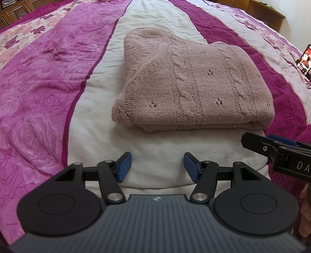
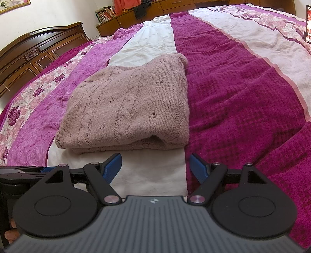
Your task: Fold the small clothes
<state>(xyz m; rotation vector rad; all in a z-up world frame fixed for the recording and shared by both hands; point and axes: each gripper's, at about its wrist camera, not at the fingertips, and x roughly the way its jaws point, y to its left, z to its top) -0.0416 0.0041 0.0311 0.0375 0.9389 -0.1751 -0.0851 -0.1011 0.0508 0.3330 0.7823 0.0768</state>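
Observation:
A dusty-pink cable-knit sweater (image 1: 194, 85) lies folded into a thick rectangle on the bed's white stripe; the right wrist view shows the sweater (image 2: 126, 109) from its other side. My left gripper (image 1: 157, 167) hovers just short of its near folded edge, open, blue pads apart, nothing between them. My right gripper (image 2: 155, 167) is also open and empty, a little short of the sweater's near right corner. The right gripper (image 1: 276, 151) enters the left wrist view from the right, and the left gripper (image 2: 29, 171) shows at the left edge of the right wrist view.
The bedspread (image 2: 233, 87) has magenta, rose-print and white stripes. A wooden headboard (image 2: 38, 50) and a low cabinet with books (image 2: 108, 13) stand beyond it. A lit screen (image 1: 306, 60) leans at the bed's right side. A hand (image 1: 305, 210) holds the right gripper.

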